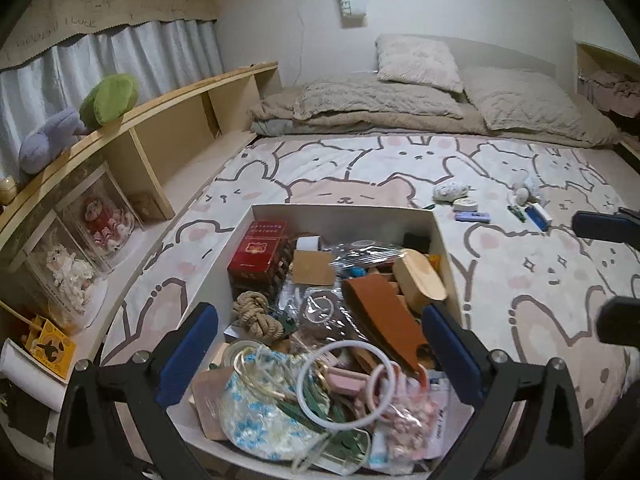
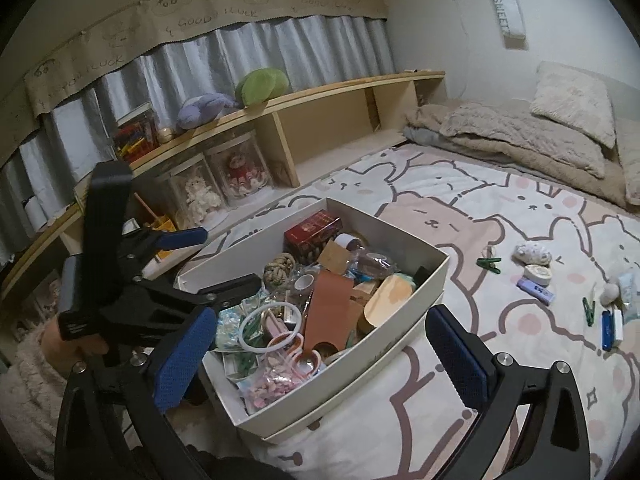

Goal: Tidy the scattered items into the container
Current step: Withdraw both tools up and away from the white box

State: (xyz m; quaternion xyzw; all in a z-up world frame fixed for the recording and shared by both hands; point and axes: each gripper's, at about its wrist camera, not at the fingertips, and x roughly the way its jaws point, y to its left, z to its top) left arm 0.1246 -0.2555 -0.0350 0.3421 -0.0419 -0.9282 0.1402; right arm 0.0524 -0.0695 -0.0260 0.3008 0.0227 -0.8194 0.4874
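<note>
Over the white box [image 1: 440, 248] on the bed [image 2: 500, 380], left gripper [image 1: 320, 344] and right gripper [image 2: 320, 344] are hovering, jaws open and empty, readying for the purple eraser [image 2: 536, 290].

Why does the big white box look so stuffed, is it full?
Nearly full: the white cardboard box holds a heap reaching its rim, including a red carton and brown leather piece.

Black frames [image 1: 120, 412], blue ribbed pads [image 2: 182, 360] (silver screws), fuzzy cream sleeve [image 2: 24, 380].
</note>
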